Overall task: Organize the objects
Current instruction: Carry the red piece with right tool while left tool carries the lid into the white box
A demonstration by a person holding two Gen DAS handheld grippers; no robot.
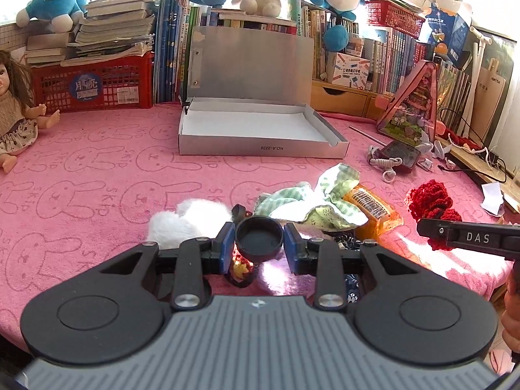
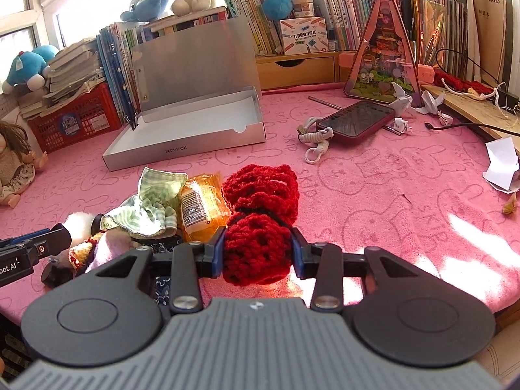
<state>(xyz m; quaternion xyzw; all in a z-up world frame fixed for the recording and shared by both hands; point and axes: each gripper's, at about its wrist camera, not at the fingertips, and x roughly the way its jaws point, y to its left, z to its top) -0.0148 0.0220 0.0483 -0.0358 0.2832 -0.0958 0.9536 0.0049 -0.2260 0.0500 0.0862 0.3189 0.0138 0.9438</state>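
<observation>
My left gripper [image 1: 259, 242] is shut on a round black cap [image 1: 259, 240], lifted just above the pile. My right gripper [image 2: 259, 251] is shut on a red crocheted bundle [image 2: 260, 208], also raised off the cloth; that red bundle [image 1: 430, 203] shows at the right of the left wrist view. Below lie a green checked cloth [image 1: 312, 203], an orange packet [image 1: 373, 208] with a barcode and a white fluffy item [image 1: 185, 219]. An open silver box [image 1: 260, 130] with an upright lid stands behind, its white floor bare.
A pink bunny-print cloth [image 1: 97, 178] covers the table. A phone [image 2: 356, 123] with a cord lies at the right, by a triangular toy case [image 2: 383, 55]. Books, red baskets [image 1: 94, 84], plush toys and a doll [image 1: 16, 110] line the back edge. White paper [image 2: 502, 165] lies far right.
</observation>
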